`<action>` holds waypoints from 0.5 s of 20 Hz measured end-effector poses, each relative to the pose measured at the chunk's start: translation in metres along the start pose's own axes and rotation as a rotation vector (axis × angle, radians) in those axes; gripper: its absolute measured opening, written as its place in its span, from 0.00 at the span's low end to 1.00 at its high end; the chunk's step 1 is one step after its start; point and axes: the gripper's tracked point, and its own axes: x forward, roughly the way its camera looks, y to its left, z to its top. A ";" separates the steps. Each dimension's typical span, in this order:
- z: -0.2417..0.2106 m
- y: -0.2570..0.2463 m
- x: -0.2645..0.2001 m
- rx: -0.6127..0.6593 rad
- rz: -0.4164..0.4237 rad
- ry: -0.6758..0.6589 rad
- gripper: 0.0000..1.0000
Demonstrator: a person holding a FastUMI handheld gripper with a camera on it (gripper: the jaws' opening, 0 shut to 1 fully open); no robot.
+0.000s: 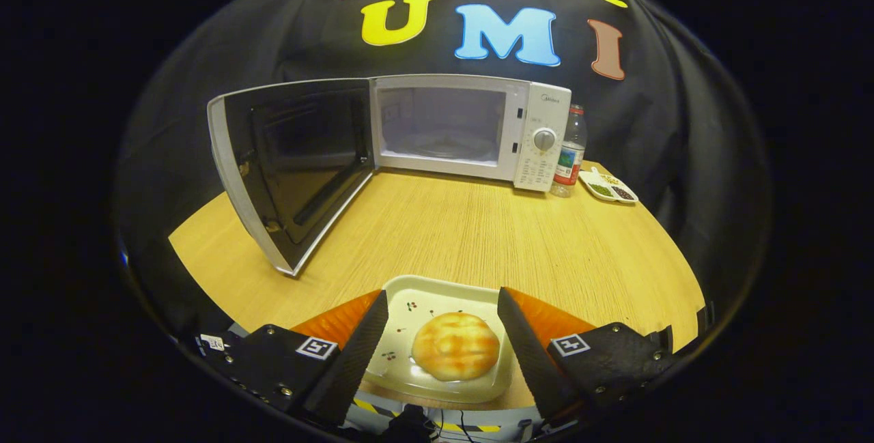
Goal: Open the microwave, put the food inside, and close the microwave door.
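Observation:
A white microwave [471, 130] stands at the back of the wooden table [478, 231]. Its door [290, 166] is swung wide open to the left and the cavity [440, 125] is bare. Near the table's front edge lies a white square plate [427, 299] carrying a round golden bun [455, 345]. My gripper [442, 298] straddles the plate. One finger lies against the plate's left rim and the other against its right rim, so the bun sits between them. The plate's far rim shows just beyond the fingertips.
A plastic bottle [571, 151] with a red label stands right of the microwave. Beside it is a small white divided dish [608, 187] with dark and green bits. Bare wood stretches between the plate and the microwave. The open door juts forward on the left.

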 end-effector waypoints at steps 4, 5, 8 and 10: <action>-0.020 -0.005 0.009 0.018 -0.005 0.057 0.98; -0.027 -0.006 0.011 0.021 -0.003 0.074 0.98; -0.041 -0.009 0.013 0.025 -0.003 0.106 0.98; -0.047 -0.009 0.015 0.024 -0.002 0.120 0.98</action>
